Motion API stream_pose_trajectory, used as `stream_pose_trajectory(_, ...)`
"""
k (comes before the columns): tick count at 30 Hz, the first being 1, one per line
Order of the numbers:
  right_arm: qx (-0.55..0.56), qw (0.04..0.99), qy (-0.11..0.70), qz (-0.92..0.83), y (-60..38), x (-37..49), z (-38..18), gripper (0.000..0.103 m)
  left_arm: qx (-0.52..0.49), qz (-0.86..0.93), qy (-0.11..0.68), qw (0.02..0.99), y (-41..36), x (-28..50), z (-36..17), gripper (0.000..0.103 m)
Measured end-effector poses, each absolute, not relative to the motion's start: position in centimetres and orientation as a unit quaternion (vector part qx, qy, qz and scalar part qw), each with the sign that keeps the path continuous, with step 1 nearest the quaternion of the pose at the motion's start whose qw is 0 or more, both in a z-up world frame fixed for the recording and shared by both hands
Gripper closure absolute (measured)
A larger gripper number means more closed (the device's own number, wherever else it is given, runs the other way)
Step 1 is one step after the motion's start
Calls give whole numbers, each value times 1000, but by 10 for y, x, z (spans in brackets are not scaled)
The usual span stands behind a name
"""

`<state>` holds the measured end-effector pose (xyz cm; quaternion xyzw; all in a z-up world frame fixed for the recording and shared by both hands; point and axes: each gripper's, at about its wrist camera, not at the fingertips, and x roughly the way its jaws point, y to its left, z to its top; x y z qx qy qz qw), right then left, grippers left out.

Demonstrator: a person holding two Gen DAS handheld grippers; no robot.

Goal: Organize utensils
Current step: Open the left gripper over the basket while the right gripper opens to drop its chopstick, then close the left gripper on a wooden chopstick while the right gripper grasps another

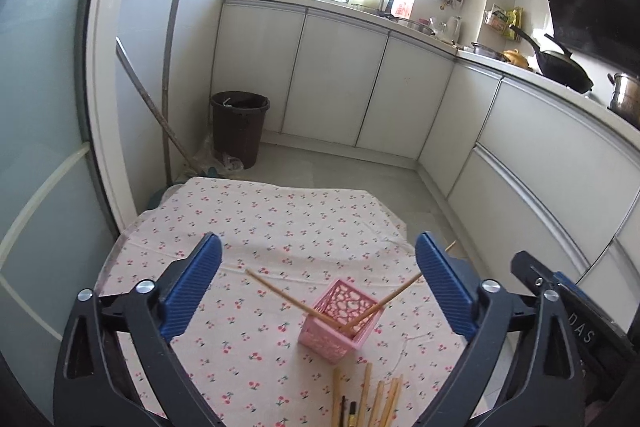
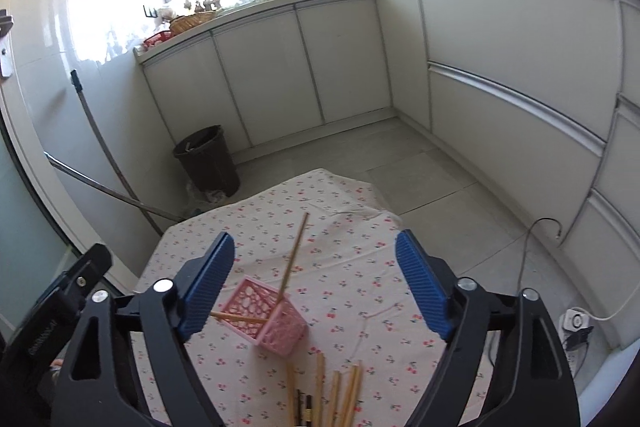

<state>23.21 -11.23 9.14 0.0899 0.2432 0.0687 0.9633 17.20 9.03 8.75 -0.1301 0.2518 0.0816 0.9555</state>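
A pink openwork holder [image 1: 340, 323] stands on the cherry-print cloth [image 1: 260, 223] and has two wooden chopsticks [image 1: 280, 293] leaning out of it, one left, one right. Several more chopsticks [image 1: 372, 399] lie on the cloth just in front of it. My left gripper [image 1: 320, 287] is open and empty, above and behind the holder. In the right wrist view the holder [image 2: 266, 319] sits between the blue pads, with loose chopsticks [image 2: 332, 387] below it. My right gripper [image 2: 316, 287] is open and empty above the holder.
The cloth-covered table [image 2: 352, 195] stands in a kitchen with white cabinets [image 1: 340, 75] around it. A dark waste bin [image 1: 240, 127] and broom handles [image 1: 170, 67] stand at the far left. A power strip [image 2: 576, 323] and cable lie on the floor at right.
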Motion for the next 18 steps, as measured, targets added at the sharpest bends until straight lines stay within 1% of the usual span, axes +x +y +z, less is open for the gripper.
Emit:
stream_pose_trajectory(2, 86, 965, 241, 51, -118, 228, 87, 15, -126, 93, 263, 952, 89, 168, 79, 7)
stream_pose_trajectory(4, 81, 967, 237, 36, -123, 223, 82, 8, -124, 93, 276, 948, 89, 166, 72, 7)
stream_pose_trajectory(9, 57, 968, 246, 6, -141, 206, 59, 7, -96, 90, 317, 939, 83, 160, 52, 7)
stream_pose_trajectory(12, 45, 954, 296, -6, -153, 203, 31, 7, -76, 69, 380, 919, 79, 165, 27, 7)
stream_pose_trajectory(13, 48, 946, 322, -5, -160, 205, 21, 7, -77, 57, 418, 903, 78, 170, 12, 7)
stream_pose_trajectory(15, 58, 931, 361, 0, -169, 211, 7, 7, -90, 32, 489, 867, 76, 182, -16, 7)
stream_pose_trajectory(18, 90, 906, 413, 20, -183, 219, -12, 7, -126, 2, 560, 819, 75, 194, -52, 7)
